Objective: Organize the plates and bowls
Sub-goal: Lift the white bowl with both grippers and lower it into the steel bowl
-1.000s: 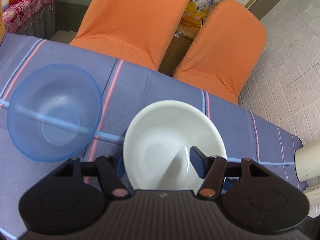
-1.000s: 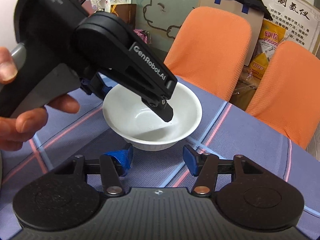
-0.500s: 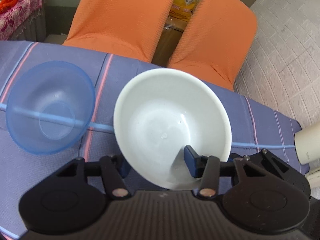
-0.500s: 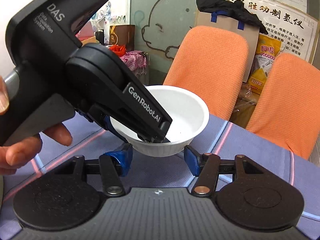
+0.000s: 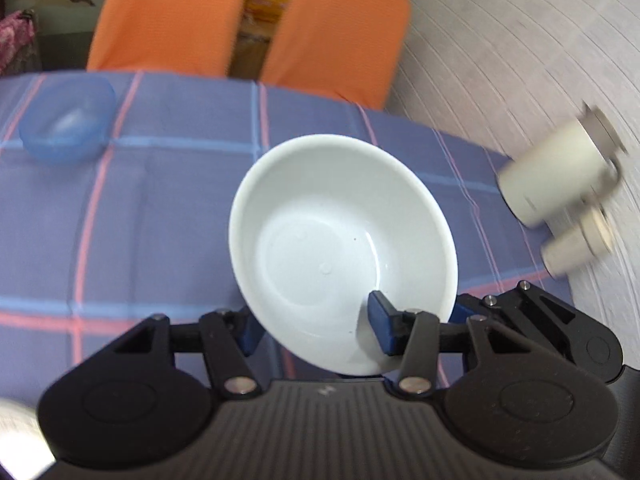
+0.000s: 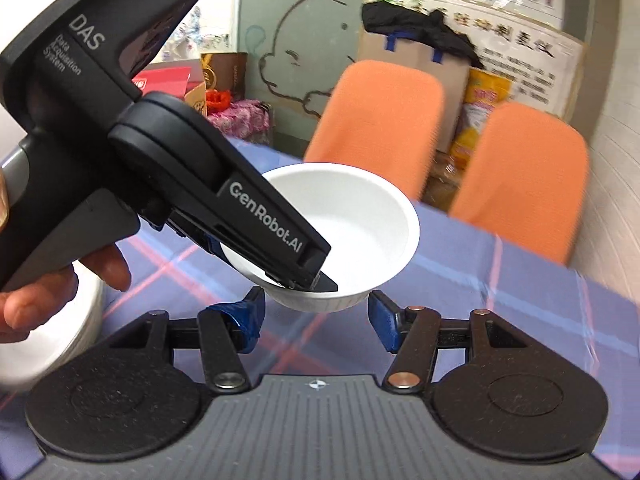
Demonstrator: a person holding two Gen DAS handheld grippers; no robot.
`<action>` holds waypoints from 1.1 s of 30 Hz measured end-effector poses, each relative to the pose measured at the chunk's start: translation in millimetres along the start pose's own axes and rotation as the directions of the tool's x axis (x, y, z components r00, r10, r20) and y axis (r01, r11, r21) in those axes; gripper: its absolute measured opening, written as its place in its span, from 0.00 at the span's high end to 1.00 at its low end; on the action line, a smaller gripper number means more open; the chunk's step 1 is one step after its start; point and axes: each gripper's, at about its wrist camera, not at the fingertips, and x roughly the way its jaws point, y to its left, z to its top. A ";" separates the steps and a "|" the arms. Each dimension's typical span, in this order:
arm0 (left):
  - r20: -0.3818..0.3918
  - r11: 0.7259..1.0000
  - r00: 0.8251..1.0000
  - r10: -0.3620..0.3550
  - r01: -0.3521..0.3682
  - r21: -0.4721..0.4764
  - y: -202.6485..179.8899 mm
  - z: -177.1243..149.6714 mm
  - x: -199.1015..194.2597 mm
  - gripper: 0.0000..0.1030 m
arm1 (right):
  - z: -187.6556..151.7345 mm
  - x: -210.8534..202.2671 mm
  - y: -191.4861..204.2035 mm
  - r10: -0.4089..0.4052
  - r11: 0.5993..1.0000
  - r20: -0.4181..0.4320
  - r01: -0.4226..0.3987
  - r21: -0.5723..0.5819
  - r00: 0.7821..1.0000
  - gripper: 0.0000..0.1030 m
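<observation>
My left gripper (image 5: 316, 330) is shut on the near rim of a white bowl (image 5: 332, 248) and holds it tilted in the air above the table. The bowl (image 6: 360, 216) and the left gripper's body (image 6: 168, 184) also show in the right wrist view, just ahead of my right gripper (image 6: 316, 320), which is open and empty below the bowl. A translucent blue bowl (image 5: 68, 124) sits on the cloth at the far left. A white dish edge (image 6: 52, 332) shows at the left under the hand.
The table wears a purple cloth with pink and blue stripes (image 5: 168, 200). Two orange chairs (image 5: 172, 16) stand behind it. Two cream cylinders (image 5: 560, 172) lie at the right table edge by a white wall.
The left gripper has lifted the white bowl off the table and carried it up and away from the blue bowl. The right gripper stays open beneath it.
</observation>
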 end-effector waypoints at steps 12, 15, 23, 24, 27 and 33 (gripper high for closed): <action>-0.078 0.995 0.997 0.002 0.006 0.098 -44.0 -116.2 -24.8 0.53 | -75.0 -71.5 38.2 -0.018 0.996 -0.046 0.022 0.084 0.999 0.57; -0.091 0.994 0.996 0.016 -0.006 0.106 -41.4 -125.3 -21.8 0.53 | -83.8 -71.6 40.0 0.002 0.995 -0.044 0.002 0.101 0.999 0.57; -0.089 0.990 0.996 0.016 -0.003 0.141 -38.8 -122.7 -16.0 0.33 | -97.3 -73.1 34.2 0.014 0.992 -0.043 -0.009 0.127 0.999 0.59; -0.095 0.991 0.995 0.002 0.010 0.133 -38.5 -119.9 -17.2 0.30 | -99.7 -74.9 34.6 0.012 0.992 -0.042 -0.007 0.126 0.999 0.59; -0.065 0.988 0.998 0.018 -0.008 0.153 -38.4 -116.2 -27.6 0.27 | -107.6 -80.8 36.6 -0.009 0.994 -0.062 0.016 0.109 0.998 0.58; 0.037 0.988 0.999 -0.002 -0.004 0.154 -28.2 -98.7 -61.7 0.22 | -119.7 -102.6 34.5 -0.021 0.992 -0.062 0.028 0.122 0.998 0.58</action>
